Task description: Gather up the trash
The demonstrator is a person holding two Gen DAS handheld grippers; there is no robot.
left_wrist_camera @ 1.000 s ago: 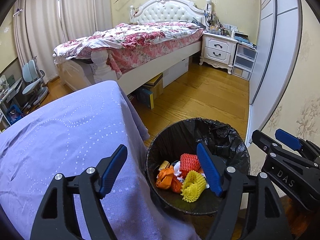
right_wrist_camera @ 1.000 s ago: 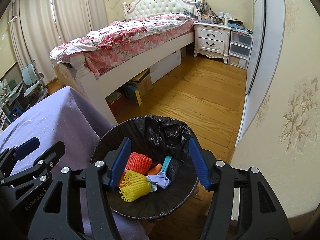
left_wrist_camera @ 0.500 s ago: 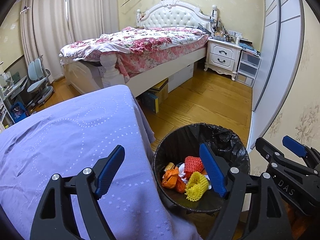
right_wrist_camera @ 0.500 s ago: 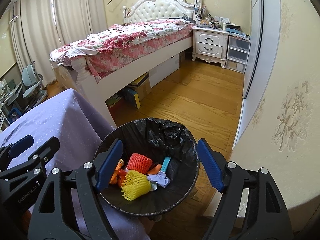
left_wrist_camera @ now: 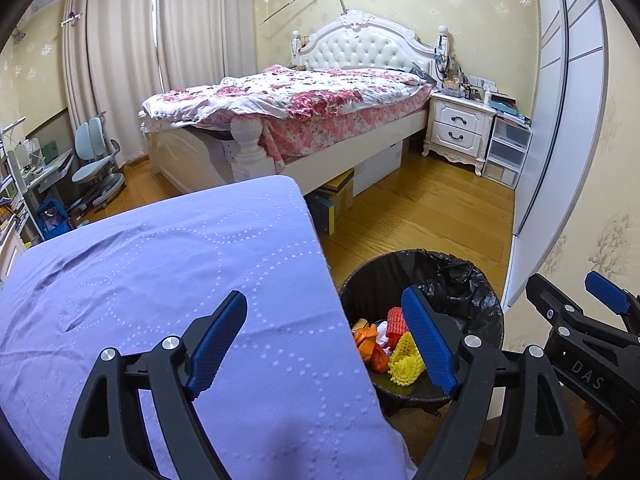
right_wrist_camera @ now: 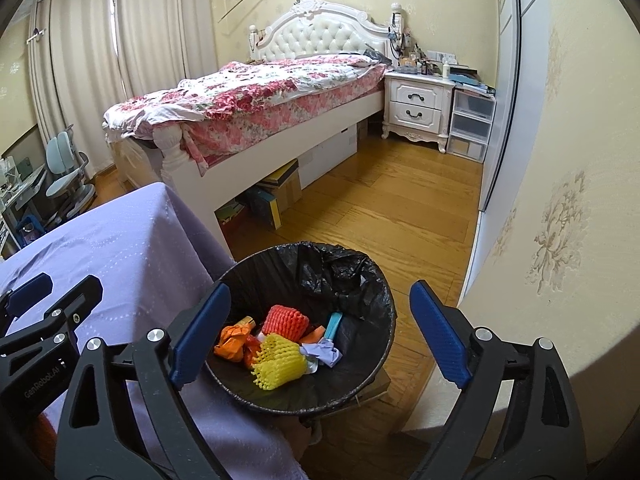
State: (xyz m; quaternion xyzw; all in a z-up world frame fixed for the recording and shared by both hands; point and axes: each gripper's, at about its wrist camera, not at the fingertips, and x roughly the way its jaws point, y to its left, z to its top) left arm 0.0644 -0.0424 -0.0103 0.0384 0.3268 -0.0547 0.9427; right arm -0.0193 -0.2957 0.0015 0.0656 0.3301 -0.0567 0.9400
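A round bin with a black bag stands on the floor beside the purple-covered table. It holds a yellow foam net, a red foam net, orange wrappers, crumpled purple paper and a blue item. My left gripper is open and empty above the table's right edge, its right finger over the bin. My right gripper is open and empty above the bin. It also shows in the left wrist view.
A bed with a floral cover stands behind the table, with boxes under it. A white nightstand and plastic drawers stand at the far wall. A wardrobe and wall run along the right. Desk chairs stand at far left.
Both grippers have drawn back and up from the bin. The right gripper's jaws have opened wider. The left view now shows more of the table.
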